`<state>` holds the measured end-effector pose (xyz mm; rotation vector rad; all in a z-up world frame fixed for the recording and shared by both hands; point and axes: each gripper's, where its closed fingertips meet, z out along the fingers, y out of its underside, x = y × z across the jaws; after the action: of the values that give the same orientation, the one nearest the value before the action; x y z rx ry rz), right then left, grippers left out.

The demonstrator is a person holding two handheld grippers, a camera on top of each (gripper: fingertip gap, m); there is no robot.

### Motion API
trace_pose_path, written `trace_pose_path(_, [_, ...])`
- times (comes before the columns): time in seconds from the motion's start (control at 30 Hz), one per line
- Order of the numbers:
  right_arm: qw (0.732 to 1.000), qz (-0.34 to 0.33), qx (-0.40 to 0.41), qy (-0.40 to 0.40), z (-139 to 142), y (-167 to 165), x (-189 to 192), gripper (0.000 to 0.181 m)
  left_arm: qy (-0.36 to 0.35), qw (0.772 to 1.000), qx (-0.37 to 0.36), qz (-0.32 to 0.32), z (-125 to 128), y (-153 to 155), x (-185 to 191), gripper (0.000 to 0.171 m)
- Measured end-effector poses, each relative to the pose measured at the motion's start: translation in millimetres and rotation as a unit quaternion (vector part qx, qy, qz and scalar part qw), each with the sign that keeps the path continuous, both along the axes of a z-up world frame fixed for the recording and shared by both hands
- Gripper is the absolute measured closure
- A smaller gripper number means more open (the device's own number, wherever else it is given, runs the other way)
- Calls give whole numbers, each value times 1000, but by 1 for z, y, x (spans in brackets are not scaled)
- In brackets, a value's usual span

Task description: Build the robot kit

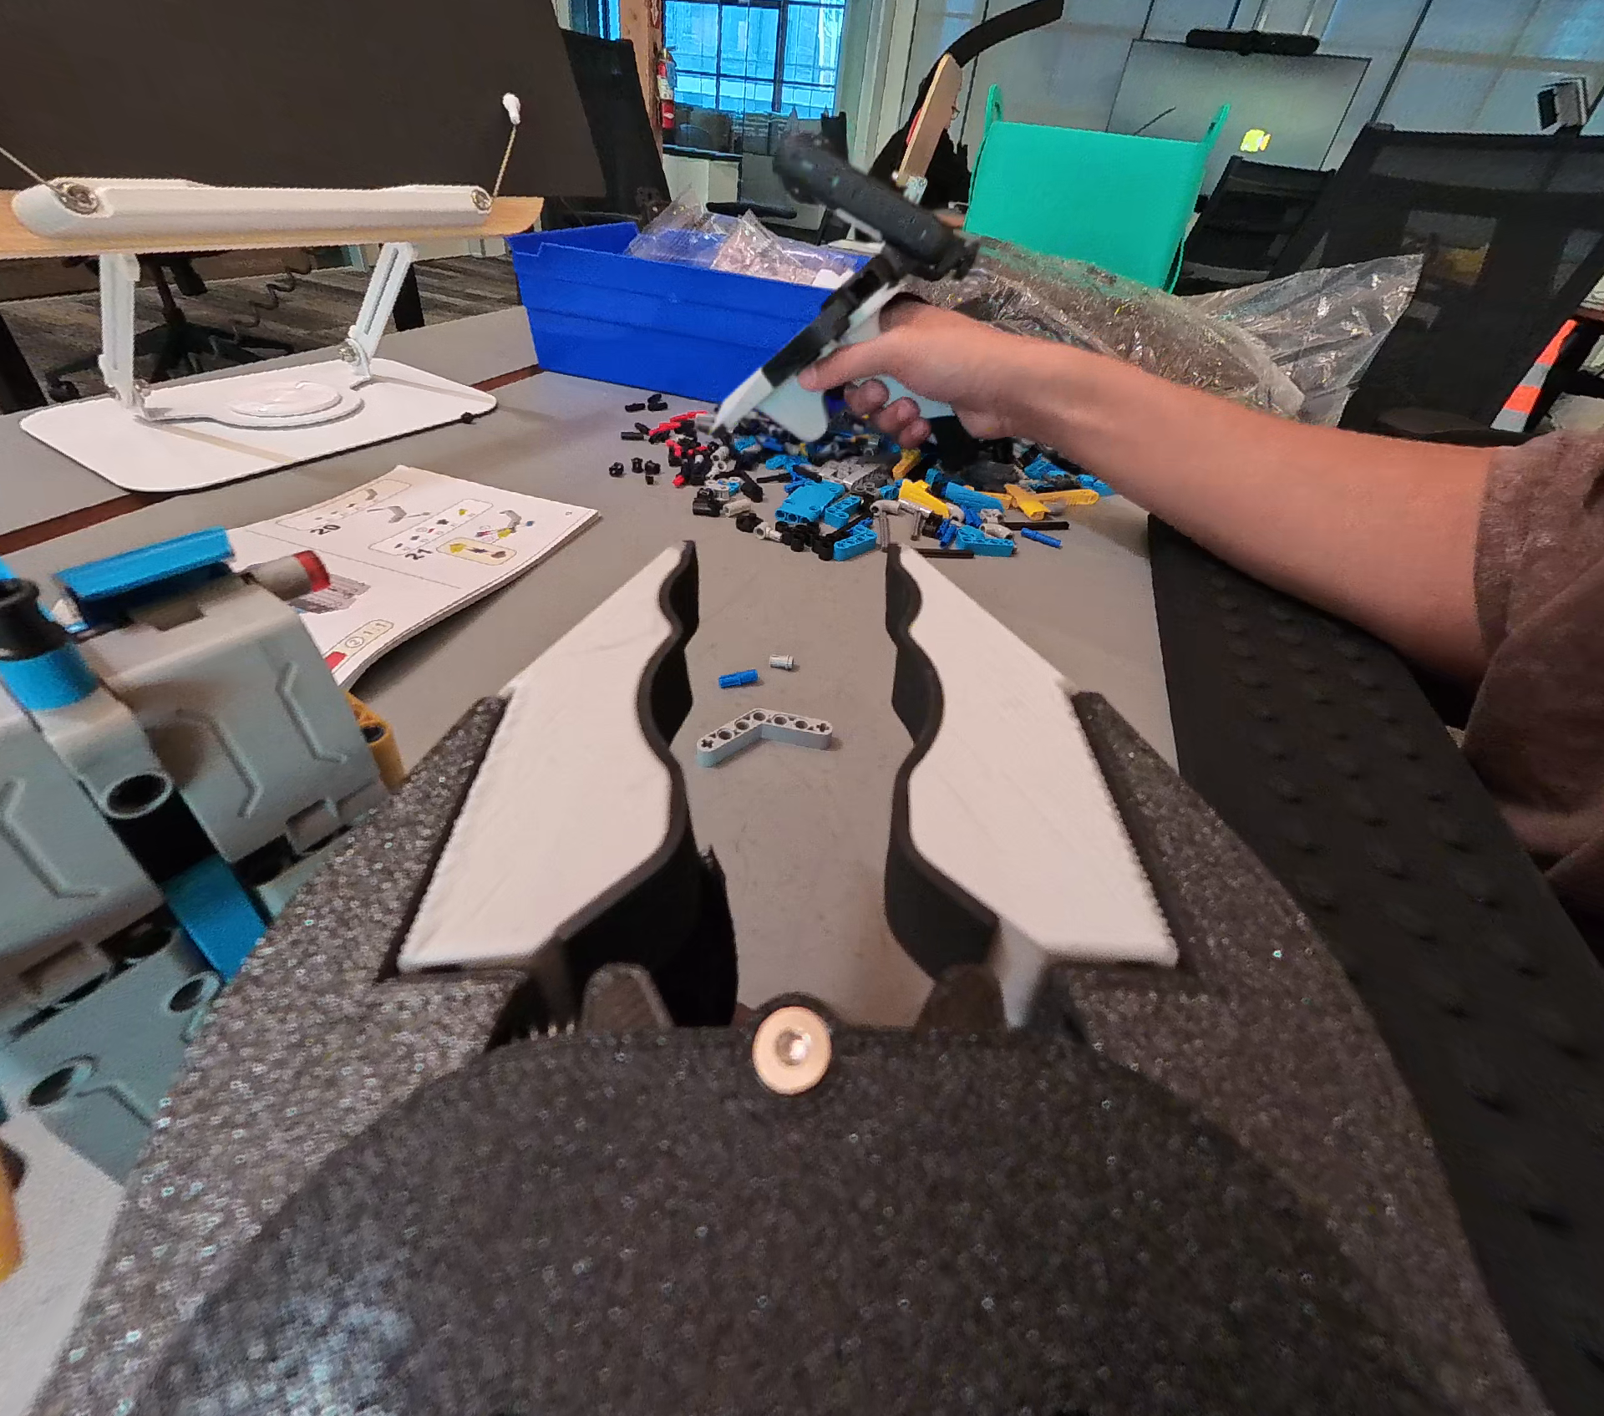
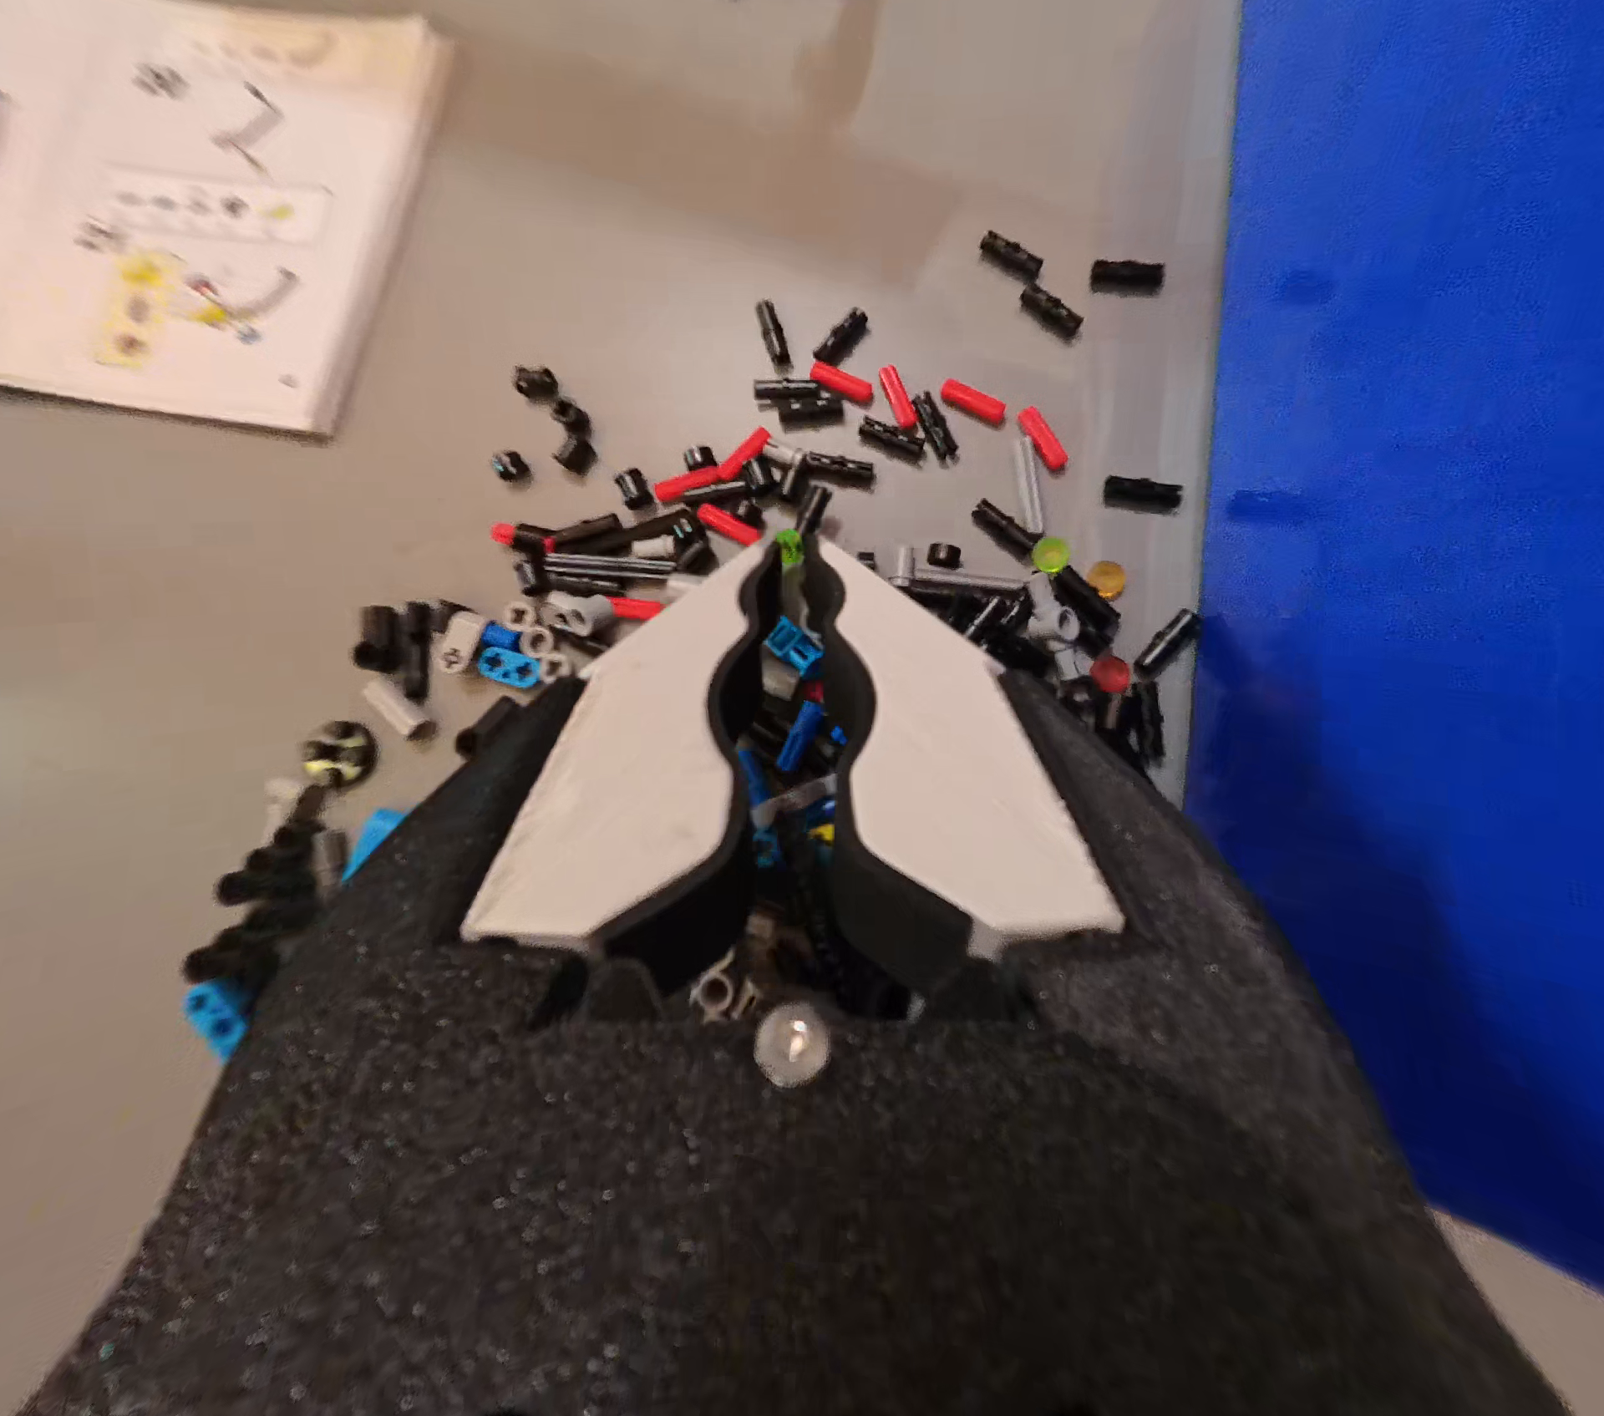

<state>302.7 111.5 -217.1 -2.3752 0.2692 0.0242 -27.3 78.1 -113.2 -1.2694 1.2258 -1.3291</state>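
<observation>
Left gripper (image 1: 792, 567), fingers spreading wide, is hovering over a grey angled beam (image 1: 764, 735); right gripper (image 2: 794, 550) is pinching a green stud (image 2: 790, 548).

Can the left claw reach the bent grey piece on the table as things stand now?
Probably yes. The left claw is open, and the bent grey piece lies flat on the bare table between its fingers. Only a small blue pin and a tiny grey pin lie nearby, apart from it.
</observation>
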Motion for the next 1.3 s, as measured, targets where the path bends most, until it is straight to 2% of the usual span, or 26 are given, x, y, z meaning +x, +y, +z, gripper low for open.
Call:
trace_pose_path(0.17, [997,3,-33,-72,-5,1,7,173,0,1000,2,0,0,0,0,128])
trace_pose_path(0.47, [995,10,-26,-93,2,-4,9,172,0,1000,2,-1,0,-1,0,128])
trace_pose_path(0.77, [993,22,-45,-103,-4,-4,8,175,0,1000,-1,-1,0,0,0,128])
trace_pose_path(0.93, [994,39,-17,-105,8,-2,2,175,0,1000,-1,-1,0,0,0,128])
trace_pose_path(1.0, [993,69,9,-100,18,1,-12,175,0,1000,-1,-1,0,0,0,128])
trace_pose_path(1.07, [986,133,48,-82,33,5,-44,175,0,1000,-1,-1,0,0,0,128])
trace_pose_path(1.17, [952,291,95,-25,54,-3,-130,174,0,1000,-2,-1,0,0,0,128])
trace_pose_path(1.3, [915,394,87,-14,53,-26,-213,174,3,1000,-3,-2,-1,0,1,128])
